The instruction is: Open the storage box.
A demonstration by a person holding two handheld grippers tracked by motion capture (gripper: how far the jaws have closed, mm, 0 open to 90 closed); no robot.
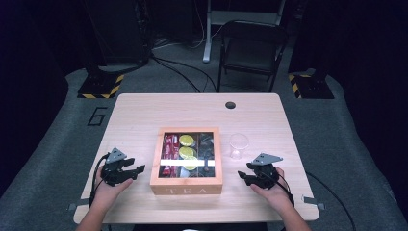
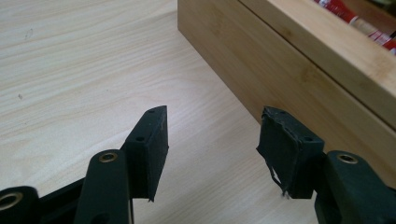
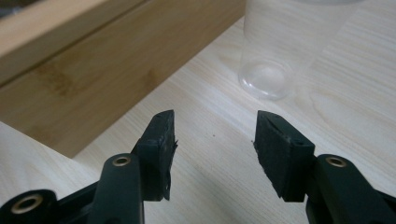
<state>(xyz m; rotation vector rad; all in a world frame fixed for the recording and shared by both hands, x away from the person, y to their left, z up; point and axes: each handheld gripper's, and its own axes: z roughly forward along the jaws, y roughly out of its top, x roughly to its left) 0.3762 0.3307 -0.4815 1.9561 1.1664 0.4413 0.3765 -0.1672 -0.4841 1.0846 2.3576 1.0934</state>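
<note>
Left gripper [image 1: 137, 169] and right gripper [image 1: 244, 176] both spread, empty, flanking tea box [image 1: 186, 187] at frame centre. Pale wooden table [image 1: 144, 110]; dark room, folding chair [image 1: 250, 48] at top. Hands low, near bottom edge.

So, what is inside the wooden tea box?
Through the tea box lid: red packets left, yellow round packets middle, dark items right. A glare stripe hides part.

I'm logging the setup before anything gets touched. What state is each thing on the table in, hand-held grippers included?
Tea box: lid shut, packets visible through its window.
Clear cup: upright, empty, right of the box.
Left hand-held gripper: open, nothing between its jaws, beside the box's left wall.
Right hand-held gripper: open, nothing held, pointing toward the cup.
</note>
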